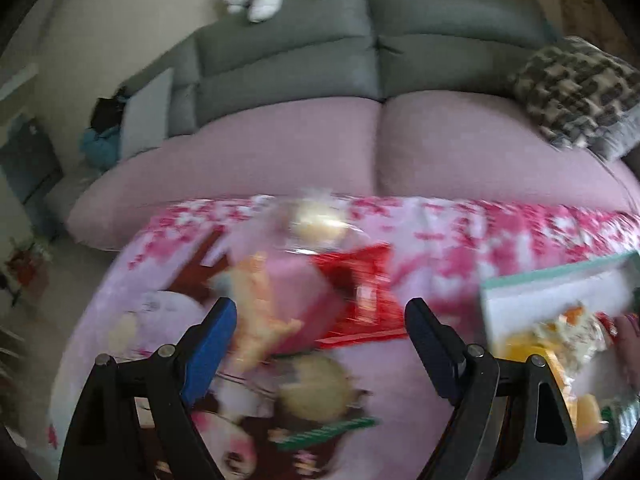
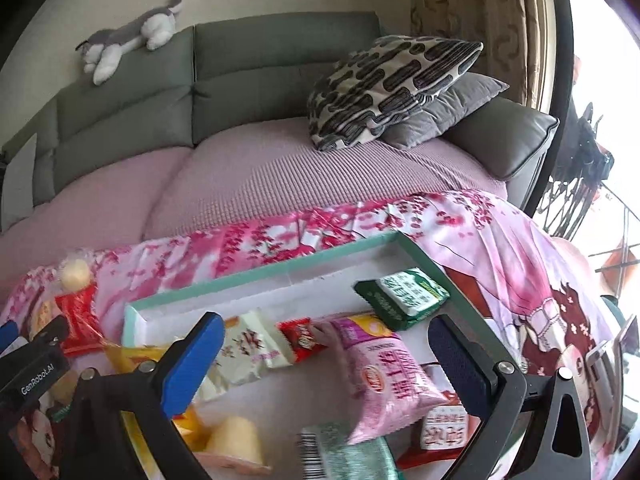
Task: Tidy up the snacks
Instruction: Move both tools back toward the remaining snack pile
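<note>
- A grey and white plush dog [image 2: 132, 36] lies along the grey sofa [image 2: 256, 68] back.
- A patterned cushion [image 2: 384, 88] rests on a plain grey cushion [image 2: 452, 108].
- A beige curtain [image 2: 472, 12] hangs right.

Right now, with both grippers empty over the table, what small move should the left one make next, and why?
Probably ease the left gripper down and close on the red packet, which still lies on the pink cloth outside the teal-rimmed box. Its jaws stand wide with nothing between them, and the box already holds several snacks. The view is blurred, so the aim is uncertain.
</note>
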Demonstrator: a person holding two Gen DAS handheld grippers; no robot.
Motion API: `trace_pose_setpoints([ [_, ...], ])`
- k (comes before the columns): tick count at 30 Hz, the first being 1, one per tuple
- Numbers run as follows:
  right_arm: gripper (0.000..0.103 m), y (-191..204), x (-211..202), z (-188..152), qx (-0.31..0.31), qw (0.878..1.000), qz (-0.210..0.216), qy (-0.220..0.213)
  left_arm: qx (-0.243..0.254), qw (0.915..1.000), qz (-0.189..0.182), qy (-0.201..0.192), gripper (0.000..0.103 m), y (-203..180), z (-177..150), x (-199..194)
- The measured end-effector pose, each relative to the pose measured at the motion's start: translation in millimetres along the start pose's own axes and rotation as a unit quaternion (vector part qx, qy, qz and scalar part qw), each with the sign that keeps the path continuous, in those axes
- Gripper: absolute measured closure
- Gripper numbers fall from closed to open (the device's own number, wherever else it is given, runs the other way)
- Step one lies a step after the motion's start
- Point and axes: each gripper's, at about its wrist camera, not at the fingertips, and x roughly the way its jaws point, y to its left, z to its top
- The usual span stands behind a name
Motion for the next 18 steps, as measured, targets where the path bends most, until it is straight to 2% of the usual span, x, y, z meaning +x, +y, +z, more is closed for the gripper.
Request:
trace_pose_setpoints([
  [5,0.0,21,-4,1,-0.011,1.0,0.026,-0.007,-0.047,0.9988,0.008,0.005,0.016,44,5,6],
  [10,0.0,45,-8,-1,-0.032,0.998,0.051,-0.011,-0.075,0.9963,0.037,0.021,0.017,79,5,18],
  [18,0.0,85,-18,-3,-0.068,0.995,0.074,-0.019,-0.119,0.9904,0.057,0.042,0.016,134,-4,31],
])
